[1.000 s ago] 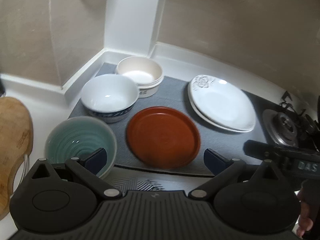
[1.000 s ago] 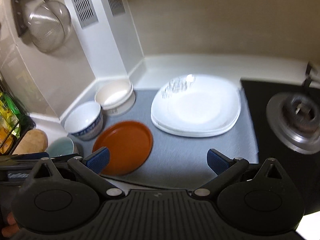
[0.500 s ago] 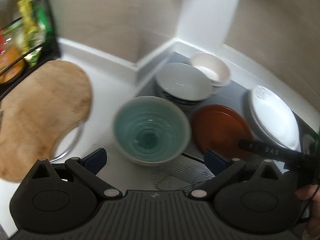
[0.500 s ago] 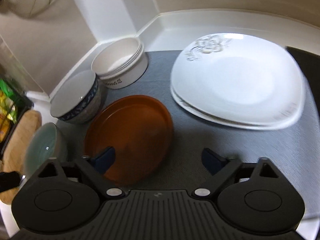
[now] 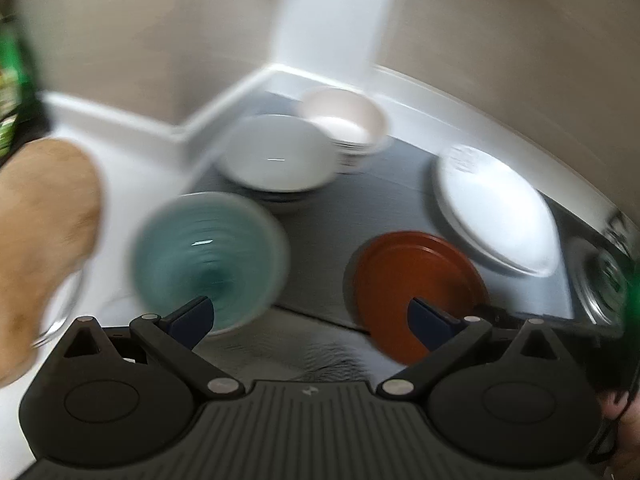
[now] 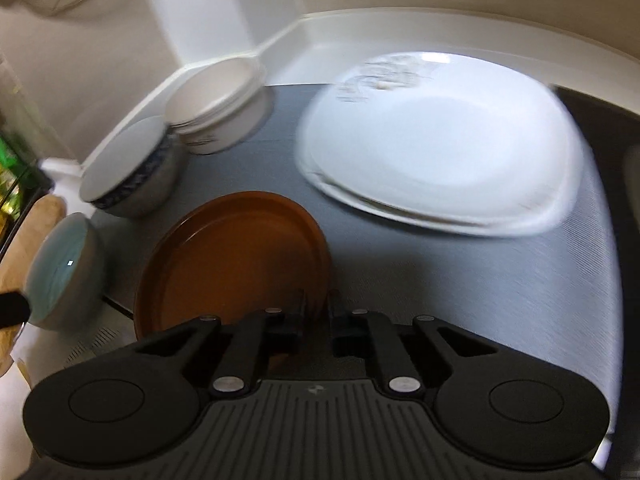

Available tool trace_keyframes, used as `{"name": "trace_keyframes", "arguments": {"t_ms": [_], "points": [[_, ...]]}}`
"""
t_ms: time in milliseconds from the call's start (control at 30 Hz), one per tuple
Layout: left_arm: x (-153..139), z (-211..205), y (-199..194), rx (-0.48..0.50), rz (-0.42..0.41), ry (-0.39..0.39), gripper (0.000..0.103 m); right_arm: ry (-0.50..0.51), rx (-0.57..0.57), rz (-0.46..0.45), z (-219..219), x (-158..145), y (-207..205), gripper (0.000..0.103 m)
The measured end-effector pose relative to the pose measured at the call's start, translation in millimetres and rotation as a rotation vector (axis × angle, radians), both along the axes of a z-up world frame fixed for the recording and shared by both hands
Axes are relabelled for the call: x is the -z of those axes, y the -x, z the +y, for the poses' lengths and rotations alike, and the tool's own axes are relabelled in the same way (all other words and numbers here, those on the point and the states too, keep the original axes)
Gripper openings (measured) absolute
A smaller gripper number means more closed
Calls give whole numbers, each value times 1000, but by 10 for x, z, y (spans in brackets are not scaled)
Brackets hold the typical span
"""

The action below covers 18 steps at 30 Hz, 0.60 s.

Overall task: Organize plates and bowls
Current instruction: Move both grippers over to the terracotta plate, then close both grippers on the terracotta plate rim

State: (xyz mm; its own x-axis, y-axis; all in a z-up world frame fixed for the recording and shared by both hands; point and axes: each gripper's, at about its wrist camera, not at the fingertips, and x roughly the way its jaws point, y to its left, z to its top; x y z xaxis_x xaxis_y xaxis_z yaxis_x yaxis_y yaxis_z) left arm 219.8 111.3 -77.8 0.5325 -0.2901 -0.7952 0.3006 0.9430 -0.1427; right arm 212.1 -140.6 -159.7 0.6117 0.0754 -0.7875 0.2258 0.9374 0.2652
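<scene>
Both grippers differed: your right gripper [image 6: 317,312] pinched the brown plate [image 6: 232,256] rim; left gripper [image 5: 308,316] gaped empty; lifting onto the white plates [image 6: 440,160] seemed next.

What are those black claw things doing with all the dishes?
A person holds a gripper in each hand to tidy dishes. The right gripper has closed on the near rim of the orange plate, which looks tilted up off the grey mat. The left gripper is open, near the teal bowl. The white plates and two other bowls sit untouched.
</scene>
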Motion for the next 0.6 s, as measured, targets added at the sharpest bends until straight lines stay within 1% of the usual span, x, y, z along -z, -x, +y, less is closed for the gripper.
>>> {"name": "trace_keyframes", "arguments": {"t_ms": [133, 233, 300, 400, 467, 600], "points": [[93, -352, -73, 83, 16, 15, 103, 28, 86, 14, -294, -17, 356, 11], [200, -581, -126, 138, 49, 27, 103, 24, 152, 27, -445, 17, 533, 12], [288, -707, -183, 168, 72, 28, 103, 20, 178, 14, -476, 29, 603, 13], [420, -848, -288, 195, 115, 39, 103, 29, 186, 1, -477, 41, 645, 19], [507, -911, -364, 194, 157, 40, 103, 27, 179, -10, -471, 44, 665, 26], [624, -994, -479, 225, 237, 72, 103, 36, 157, -25, -452, 47, 656, 31]]}}
